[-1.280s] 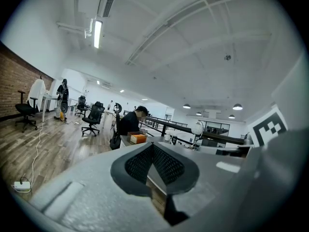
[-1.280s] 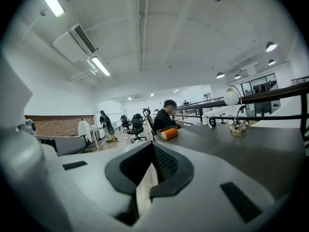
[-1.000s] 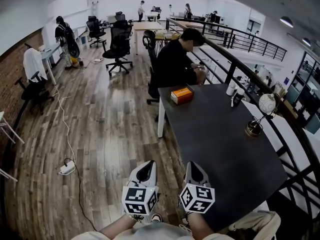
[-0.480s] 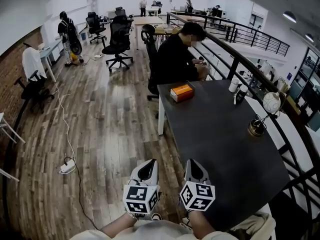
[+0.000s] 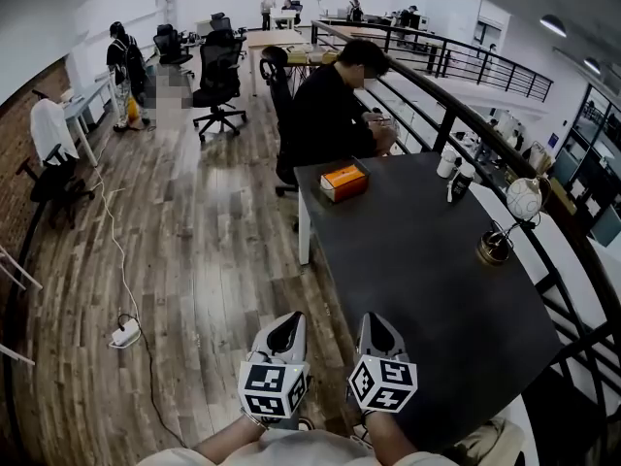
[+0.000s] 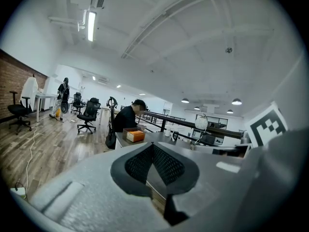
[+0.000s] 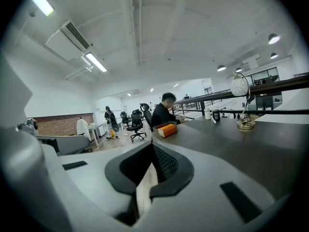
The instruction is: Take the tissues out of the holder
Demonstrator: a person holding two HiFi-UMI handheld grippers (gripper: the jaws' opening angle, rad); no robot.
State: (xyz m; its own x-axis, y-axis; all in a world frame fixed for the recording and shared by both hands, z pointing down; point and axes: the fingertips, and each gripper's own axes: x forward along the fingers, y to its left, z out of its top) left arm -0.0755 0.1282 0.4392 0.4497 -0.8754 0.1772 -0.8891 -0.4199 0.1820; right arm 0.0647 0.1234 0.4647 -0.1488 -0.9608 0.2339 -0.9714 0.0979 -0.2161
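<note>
Head view: my left gripper (image 5: 282,324) and right gripper (image 5: 375,326) are both closed, empty, by the dark table's (image 5: 427,270) near corner; the orange tissue holder (image 5: 344,181) sits well ahead, at its far end.

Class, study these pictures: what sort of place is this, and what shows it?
Probably an open-plan office: wheeled office chairs on a wooden floor, a long dark table with a person seated at it, and more desks further back.
</note>
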